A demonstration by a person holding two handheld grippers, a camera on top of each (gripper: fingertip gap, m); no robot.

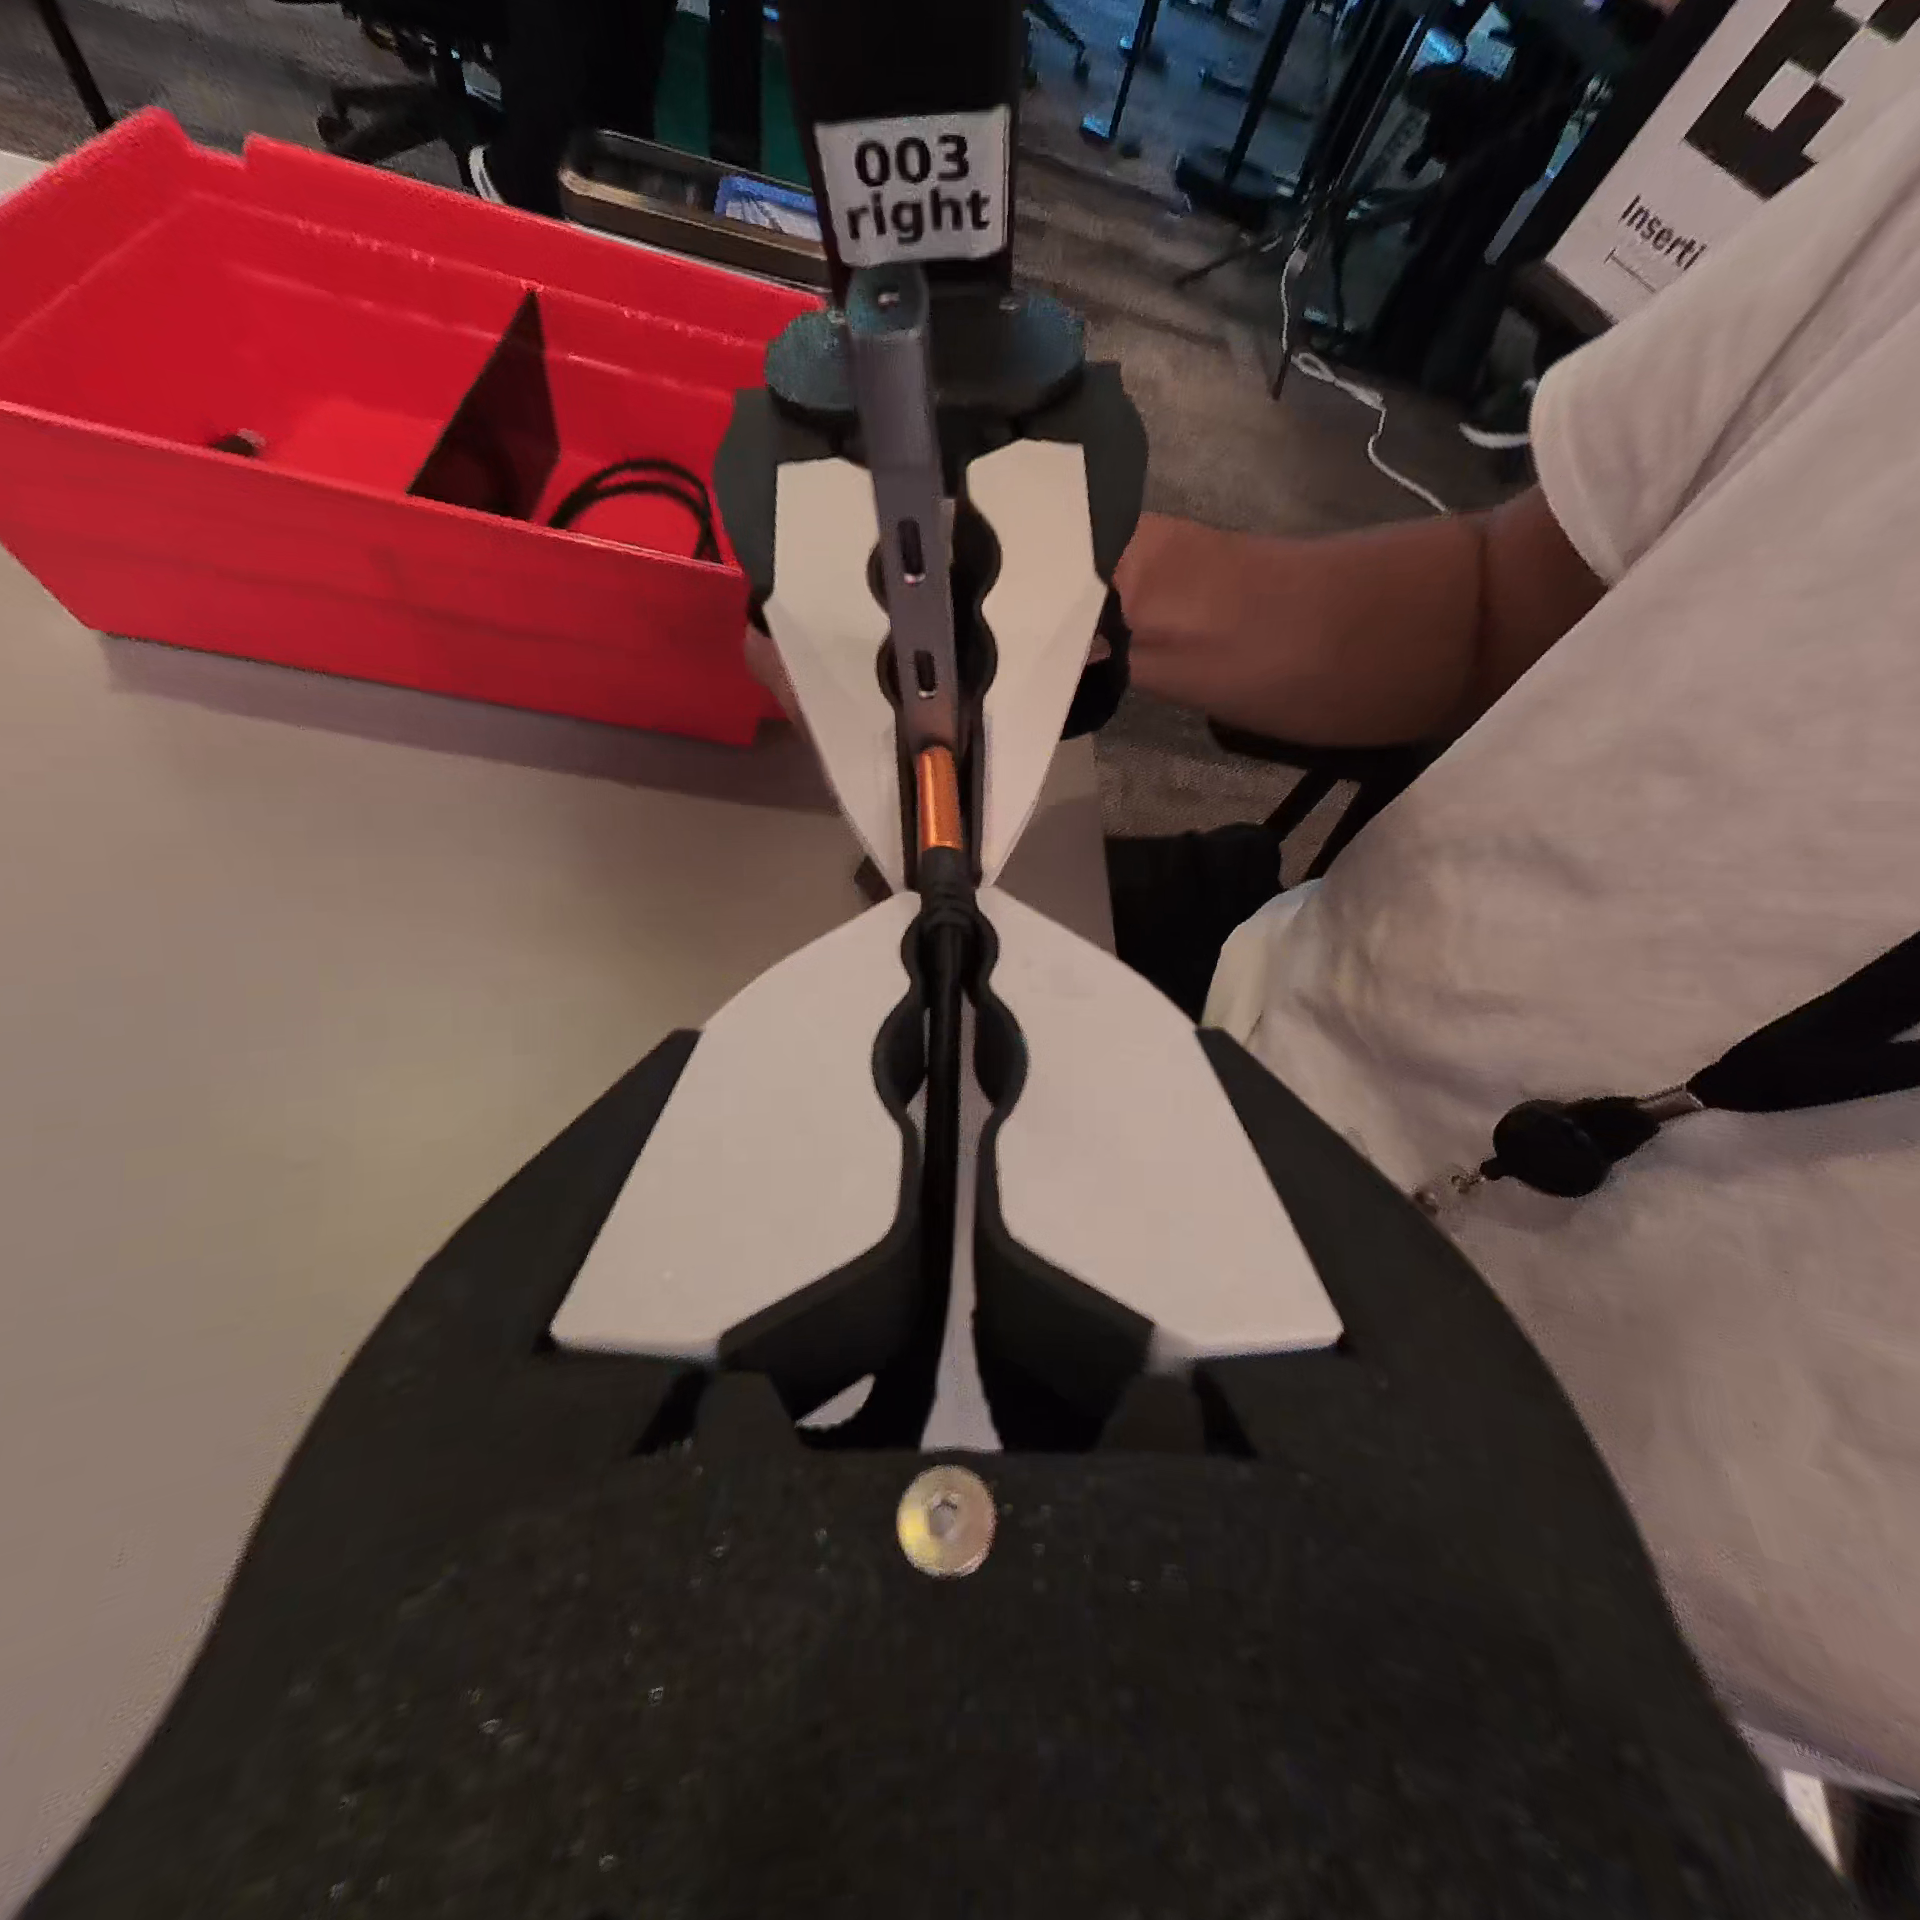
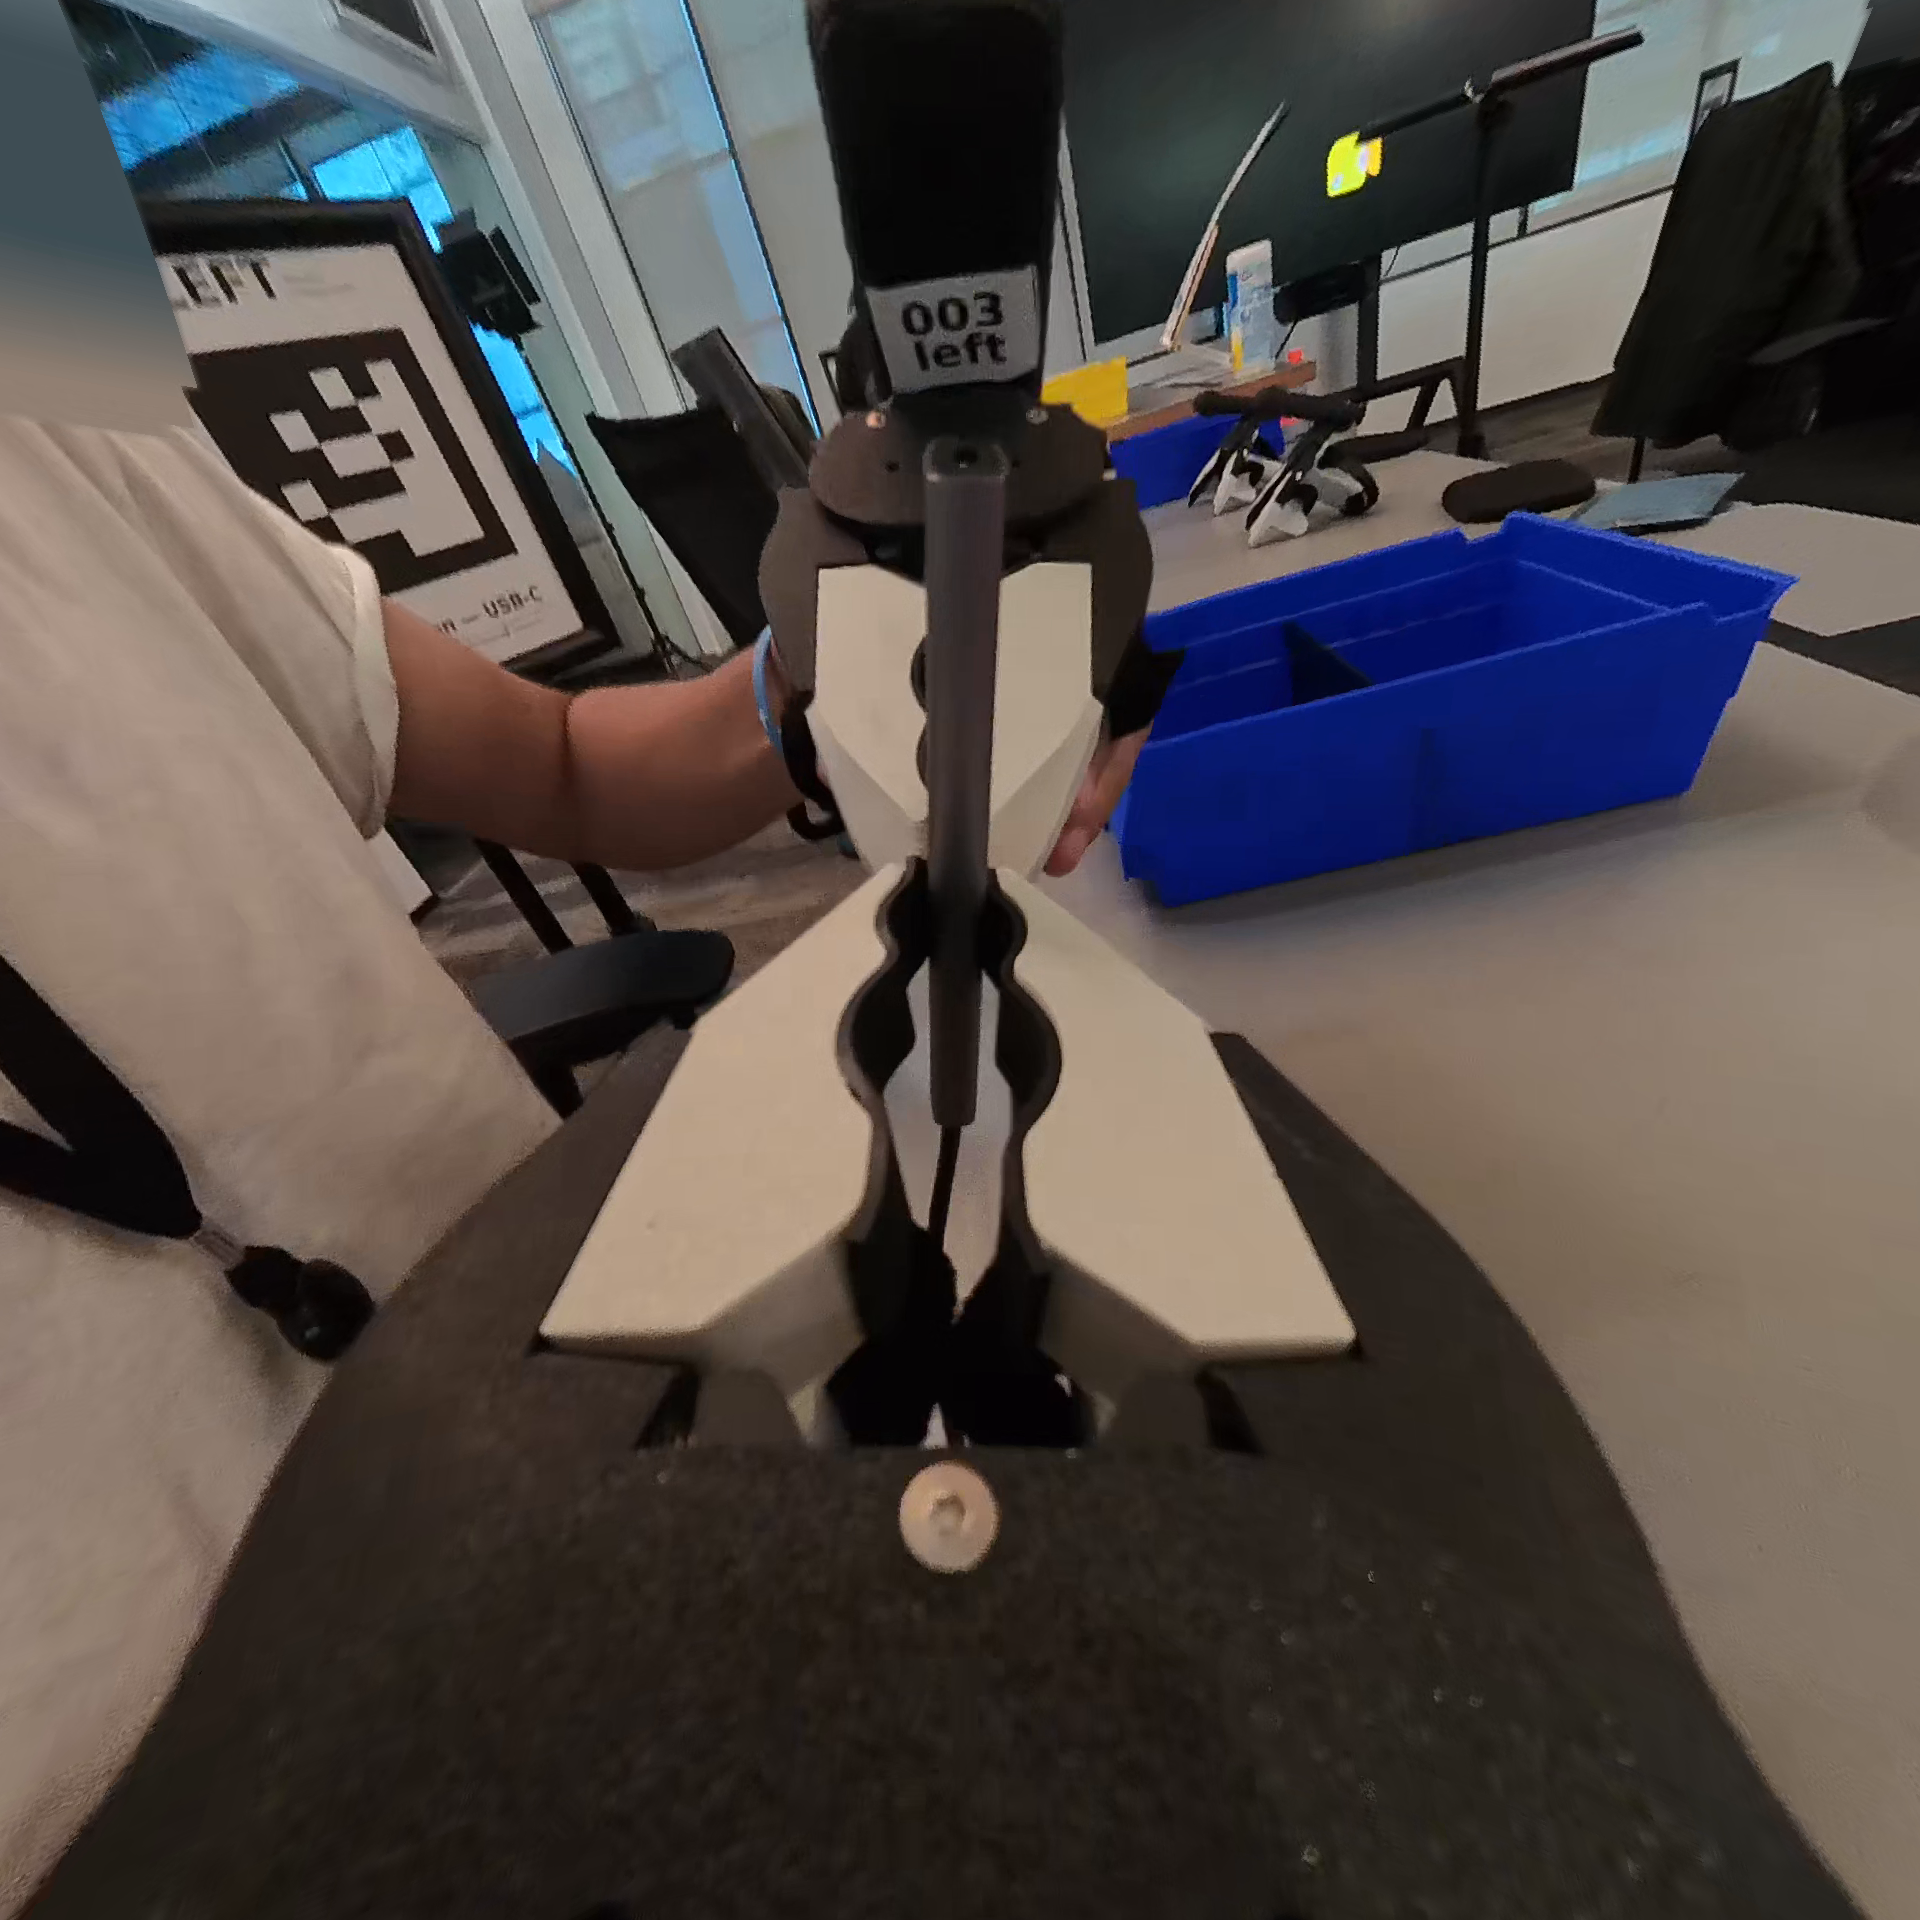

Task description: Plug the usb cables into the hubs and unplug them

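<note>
In the left wrist view my left gripper (image 1: 940, 896) is shut on a black usb cable (image 1: 940, 1049) just behind its orange plug (image 1: 940, 805). The plug's tip meets the lowest side port of a slim grey hub (image 1: 902, 447) and looks seated in it. My right gripper (image 1: 940, 847) faces it tip to tip and holds the hub upright. In the right wrist view my right gripper (image 2: 954, 883) is shut on the hub (image 2: 961, 675), whose own black lead (image 2: 940, 1174) runs back between the jaws. The left gripper (image 2: 961, 831) sits right behind the hub, and the plug is hidden.
A red divided bin (image 1: 312, 582) holding a coiled black cable (image 1: 644, 499) stands on the pale table (image 1: 312, 987) at the left. A blue divided bin (image 2: 1455, 769) stands at the right. The person's white shirt (image 1: 1558, 831) is close by. Spare grippers (image 2: 1288, 478) lie farther back. My left and right fingertips are right by each other.
</note>
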